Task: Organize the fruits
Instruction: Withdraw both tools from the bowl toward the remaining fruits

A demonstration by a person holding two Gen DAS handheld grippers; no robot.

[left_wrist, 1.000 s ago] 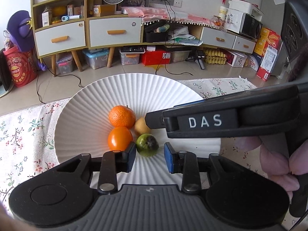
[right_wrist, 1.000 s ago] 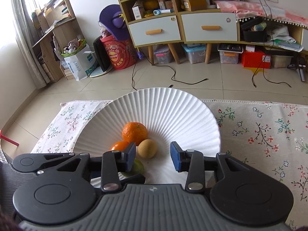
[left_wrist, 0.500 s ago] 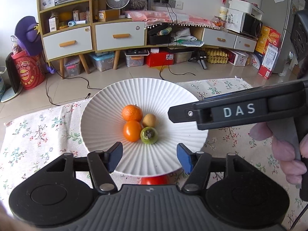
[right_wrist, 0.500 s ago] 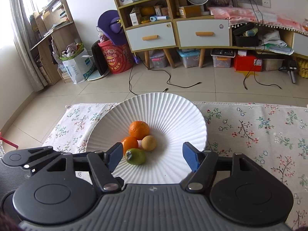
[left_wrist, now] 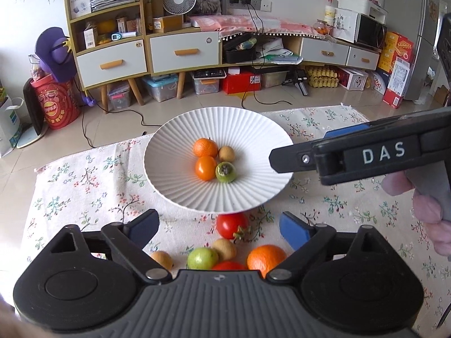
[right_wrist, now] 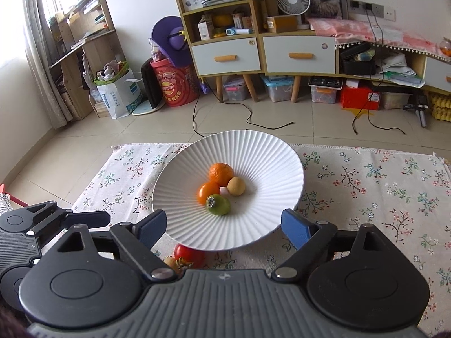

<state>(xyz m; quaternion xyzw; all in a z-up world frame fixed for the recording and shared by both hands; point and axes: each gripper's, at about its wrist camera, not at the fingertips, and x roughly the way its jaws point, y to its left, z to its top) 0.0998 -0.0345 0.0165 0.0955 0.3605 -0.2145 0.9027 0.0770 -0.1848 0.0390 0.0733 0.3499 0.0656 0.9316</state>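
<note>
Both your jaws are opening and hold nothing; reaching for the tomato (left_wrist: 231, 224) under the plate (left_wrist: 174, 180) rim could knock the plate.

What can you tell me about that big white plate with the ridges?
The white plate is a wide, shallow round dish, fluted with fine ridges running from centre to rim, matte like ceramic. It sits level on the flowered cloth, its near rim overhanging a red tomato. Four small fruits cluster touching at its centre: a mandarin, a smooth orange fruit, a tan one and a green one. Neither gripper touches it.
</note>
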